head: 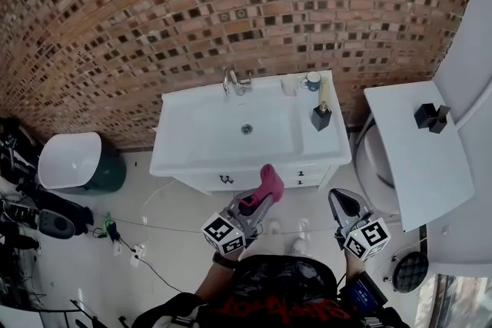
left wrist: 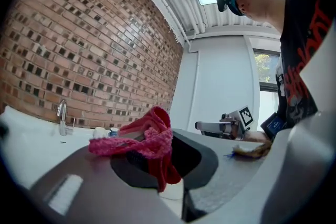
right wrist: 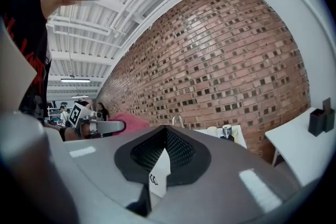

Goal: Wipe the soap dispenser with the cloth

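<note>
From the head view, the soap dispenser [head: 321, 117] stands upright on the right ledge of the white sink [head: 178, 144], near the back corner and well apart from both of my grippers. It looks small, dark and rigid with a slim pump on top. I'd guess it is smooth and easy to tip, so I'd steady it low on the body rather than by the pump. The left gripper [head: 260, 198] carries the pink cloth [head: 270, 180]; the right gripper [head: 344, 203] sits beside it.

In the left gripper view, the jaws are clamped on the cloth, which is soft, knitted and limp. It bunches above the pads and droops below them.

In the right gripper view, the jaws are pressed together with nothing between them, and only the sink front shows past the tips.
</note>
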The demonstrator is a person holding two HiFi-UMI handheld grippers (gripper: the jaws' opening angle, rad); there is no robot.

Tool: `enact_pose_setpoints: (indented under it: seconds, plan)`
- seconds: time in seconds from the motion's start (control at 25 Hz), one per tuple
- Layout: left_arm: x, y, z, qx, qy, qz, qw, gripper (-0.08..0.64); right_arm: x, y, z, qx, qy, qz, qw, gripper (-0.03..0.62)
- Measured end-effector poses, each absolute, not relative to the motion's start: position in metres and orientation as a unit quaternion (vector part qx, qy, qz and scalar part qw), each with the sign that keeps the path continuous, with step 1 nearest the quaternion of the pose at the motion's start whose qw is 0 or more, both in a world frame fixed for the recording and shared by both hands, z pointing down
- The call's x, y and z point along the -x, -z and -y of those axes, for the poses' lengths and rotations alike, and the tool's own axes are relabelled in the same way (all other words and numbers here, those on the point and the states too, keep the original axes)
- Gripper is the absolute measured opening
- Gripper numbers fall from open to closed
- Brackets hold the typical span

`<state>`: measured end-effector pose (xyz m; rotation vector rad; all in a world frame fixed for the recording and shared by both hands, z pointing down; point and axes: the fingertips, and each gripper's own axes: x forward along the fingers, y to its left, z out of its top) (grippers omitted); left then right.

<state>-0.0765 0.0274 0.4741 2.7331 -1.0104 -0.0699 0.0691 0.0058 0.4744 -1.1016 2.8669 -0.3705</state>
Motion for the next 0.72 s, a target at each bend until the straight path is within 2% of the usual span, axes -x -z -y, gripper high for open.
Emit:
enact_pose_setpoints:
  seconds: [0.12, 0.36, 0.72]
  plan:
    - [0.08, -0.482, 0.017, -0.934, 0.022, 0.336, 0.119, 0.041, -0.067, -0.475, 0.037, 0.364, 0.124, -0.922, 0.04, 0.003]
    - [0.102, -0.483, 0.121, -0.944, 0.044, 0.31, 0.109, 0.041, -0.035, -0.477, 0.136, 0.371, 0.106, -0.922, 0.022, 0.003]
    - [0.136, -0.468, 0.225, -0.955, 0.055, 0.277, 0.092, 0.041, 0.001, -0.466, 0.231, 0.389, 0.063, -0.918, -0.045, 0.003]
